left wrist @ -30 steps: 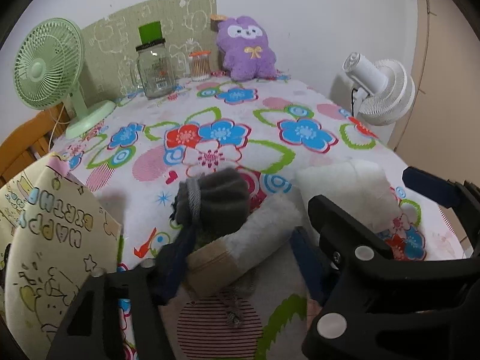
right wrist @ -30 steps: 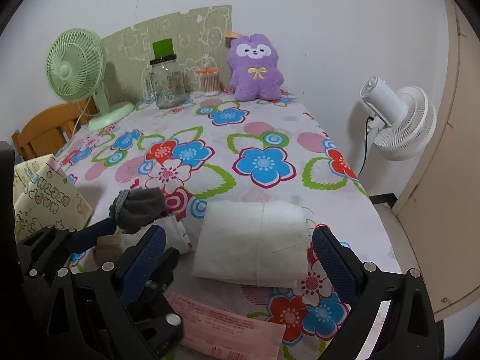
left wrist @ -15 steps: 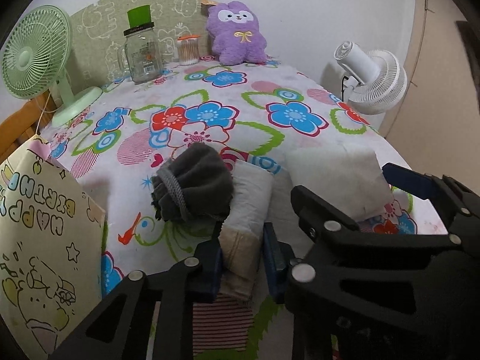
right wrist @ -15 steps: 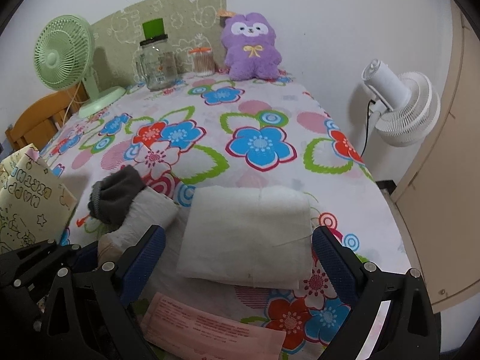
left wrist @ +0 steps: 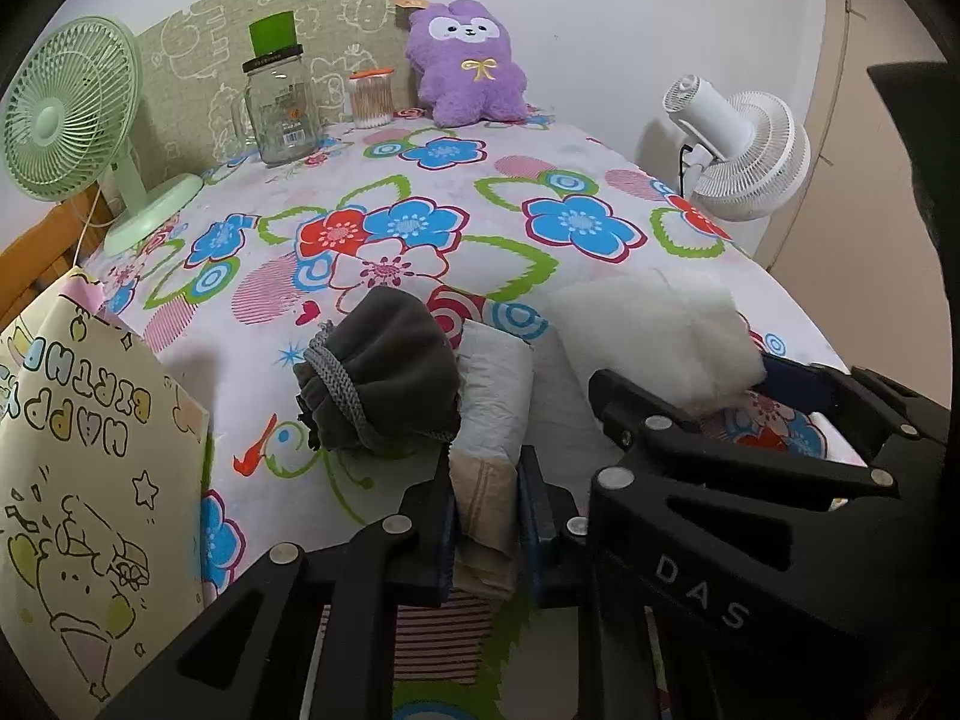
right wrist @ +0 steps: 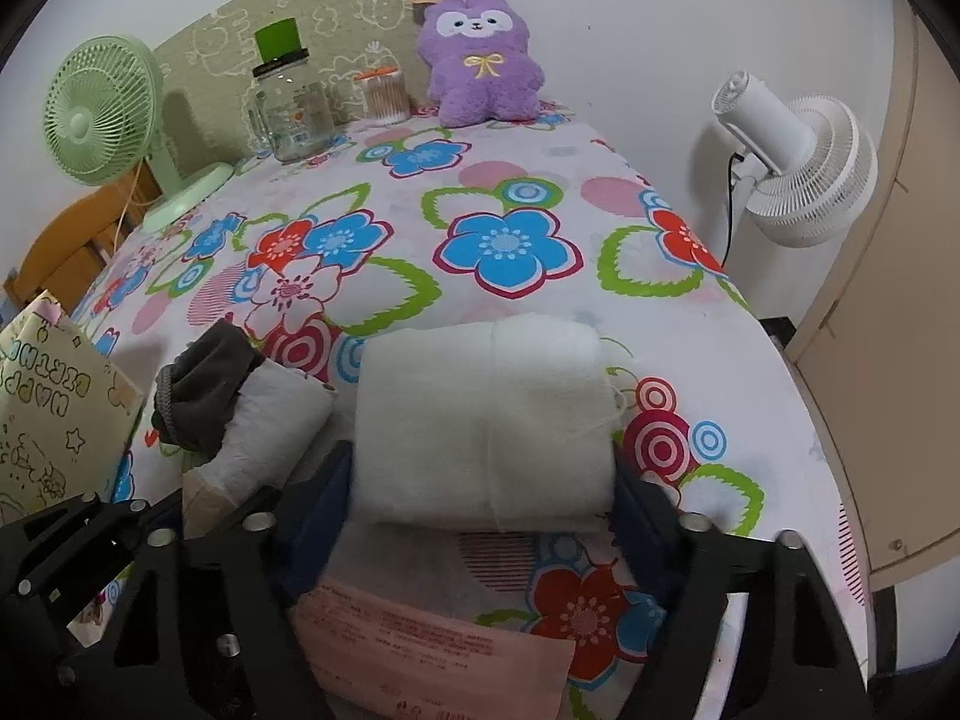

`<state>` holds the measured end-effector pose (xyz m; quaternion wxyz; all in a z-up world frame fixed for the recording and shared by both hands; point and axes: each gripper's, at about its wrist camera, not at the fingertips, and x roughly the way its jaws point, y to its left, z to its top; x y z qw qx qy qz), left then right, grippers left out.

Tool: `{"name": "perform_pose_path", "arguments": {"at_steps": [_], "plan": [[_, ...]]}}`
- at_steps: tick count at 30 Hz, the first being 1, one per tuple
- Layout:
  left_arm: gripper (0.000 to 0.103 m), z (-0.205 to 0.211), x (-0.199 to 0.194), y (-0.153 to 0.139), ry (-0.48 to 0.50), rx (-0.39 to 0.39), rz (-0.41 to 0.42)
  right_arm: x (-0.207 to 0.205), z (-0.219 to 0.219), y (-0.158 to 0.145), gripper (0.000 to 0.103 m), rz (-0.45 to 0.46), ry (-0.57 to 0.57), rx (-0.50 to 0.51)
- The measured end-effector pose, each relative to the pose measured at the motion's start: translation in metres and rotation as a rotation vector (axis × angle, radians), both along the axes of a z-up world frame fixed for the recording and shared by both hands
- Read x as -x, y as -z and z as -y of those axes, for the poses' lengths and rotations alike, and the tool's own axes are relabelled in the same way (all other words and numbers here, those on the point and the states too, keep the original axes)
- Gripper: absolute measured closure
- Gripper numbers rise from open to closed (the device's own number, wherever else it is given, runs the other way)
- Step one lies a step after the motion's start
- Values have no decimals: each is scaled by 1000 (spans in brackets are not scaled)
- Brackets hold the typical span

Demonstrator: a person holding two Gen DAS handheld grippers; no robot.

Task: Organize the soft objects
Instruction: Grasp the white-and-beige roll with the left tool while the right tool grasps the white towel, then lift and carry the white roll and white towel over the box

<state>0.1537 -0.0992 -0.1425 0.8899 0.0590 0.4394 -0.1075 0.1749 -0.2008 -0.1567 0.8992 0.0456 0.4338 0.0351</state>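
Note:
On the flowered tablecloth [left wrist: 420,192] a rolled white-and-beige cloth [left wrist: 495,384] lies near the front edge. My left gripper [left wrist: 486,510] is shut on its beige end. A grey drawstring pouch [left wrist: 384,372] rests against that cloth's left side. To the right lies a folded white towel [right wrist: 486,408]. My right gripper [right wrist: 480,480] straddles it, jaws closing, with the blue pads [right wrist: 327,498] touching both of its sides. The towel [left wrist: 648,336] bulges up a little in the left wrist view.
A "Happy Birthday" paper gift bag [left wrist: 78,450] stands at the left. A pink flat packet [right wrist: 432,648] lies under my right gripper. At the back are a purple plush [left wrist: 468,60], a glass jar [left wrist: 279,108], a swab jar [left wrist: 372,96] and a green fan [left wrist: 66,114]. A white fan [left wrist: 744,156] stands beyond the table's right edge.
My left gripper closed onto the beige end of the rolled cloth. My right gripper's jaws came in from wide open until they met the towel's sides.

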Motion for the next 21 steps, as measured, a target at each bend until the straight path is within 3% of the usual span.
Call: {"name": "perform_pose_path", "arguments": {"at_steps": [7, 21], "plan": [[88, 3, 9, -3, 10, -6, 9, 8, -4, -6, 58, 13, -36, 16], [87, 1, 33, -18, 11, -18, 64, 34, -5, -21, 61, 54, -34, -10]]}}
